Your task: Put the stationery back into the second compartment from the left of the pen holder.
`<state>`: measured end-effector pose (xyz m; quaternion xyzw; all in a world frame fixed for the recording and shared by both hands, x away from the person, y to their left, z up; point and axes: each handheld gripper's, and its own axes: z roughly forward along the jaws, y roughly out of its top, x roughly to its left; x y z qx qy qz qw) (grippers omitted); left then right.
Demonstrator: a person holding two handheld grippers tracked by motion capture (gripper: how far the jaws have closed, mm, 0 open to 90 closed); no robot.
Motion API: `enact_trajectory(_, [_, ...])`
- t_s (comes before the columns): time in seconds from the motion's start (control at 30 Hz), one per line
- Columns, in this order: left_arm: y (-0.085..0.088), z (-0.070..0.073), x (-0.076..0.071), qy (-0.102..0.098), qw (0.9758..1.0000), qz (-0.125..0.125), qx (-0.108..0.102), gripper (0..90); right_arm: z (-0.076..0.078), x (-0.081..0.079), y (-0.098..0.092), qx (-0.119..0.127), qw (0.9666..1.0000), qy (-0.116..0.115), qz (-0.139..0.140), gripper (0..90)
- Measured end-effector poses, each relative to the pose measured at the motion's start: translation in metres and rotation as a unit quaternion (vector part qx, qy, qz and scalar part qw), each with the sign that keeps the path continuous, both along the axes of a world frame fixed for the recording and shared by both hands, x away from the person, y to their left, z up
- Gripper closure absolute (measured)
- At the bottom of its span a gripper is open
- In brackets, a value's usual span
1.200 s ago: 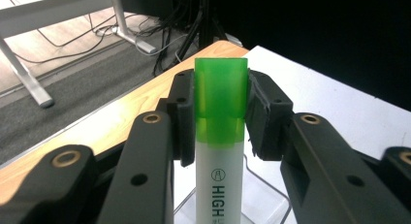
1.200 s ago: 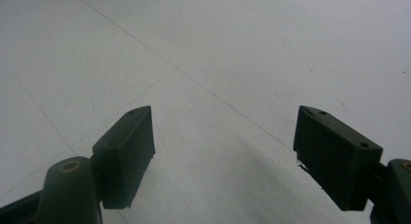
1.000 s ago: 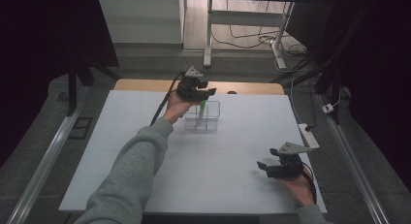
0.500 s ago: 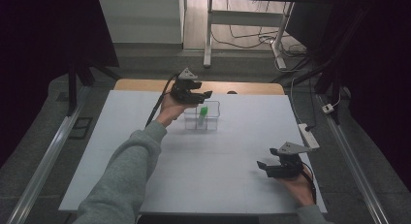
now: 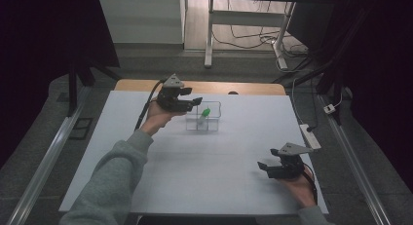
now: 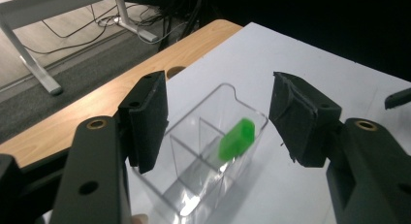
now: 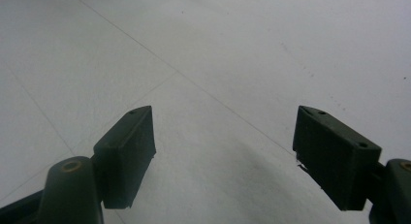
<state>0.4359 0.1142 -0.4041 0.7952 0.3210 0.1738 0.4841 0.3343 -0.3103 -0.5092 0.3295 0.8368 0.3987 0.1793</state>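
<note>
My left tongs (image 5: 187, 102), spread with nothing between them after just opening, hang beside the clear box (image 5: 203, 117), where the green-capped tube (image 6: 236, 139) leans in a compartment ahead; my right tongs (image 5: 272, 167), also spread, rest far nearer me.

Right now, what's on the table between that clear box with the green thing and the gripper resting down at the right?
Nothing: in the high view, only bare white table lies between the clear box and the right gripper.
</note>
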Motion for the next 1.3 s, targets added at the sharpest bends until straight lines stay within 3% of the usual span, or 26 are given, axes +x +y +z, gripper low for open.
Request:
enact_trajectory(0.27, [0.018, -0.008, -0.021, 0.004, 0.9998, 0.013, 0.017, 38.0, 0.001, -0.001, 0.001, 0.0, 1.0, -0.001, 0.003, 22.6])
enact_trajectory(0.47, [0.03, -0.016, -0.04, 0.005, 0.9997, 0.019, 0.017, 37.7, 0.001, -0.003, 0.0, 0.001, 1.0, -0.003, 0.002, 22.6])
enact_trajectory(1.07, [0.076, -0.055, -0.108, 0.031, 0.9987, 0.04, 0.01, 34.6, 0.003, -0.004, -0.008, 0.011, 0.9999, -0.006, -0.009, 22.9])
enact_trajectory(1.3, [0.09, -0.071, -0.133, 0.037, 0.9984, 0.038, 0.022, 32.4, 0.004, -0.003, -0.01, 0.012, 0.9999, -0.009, -0.008, 22.9])
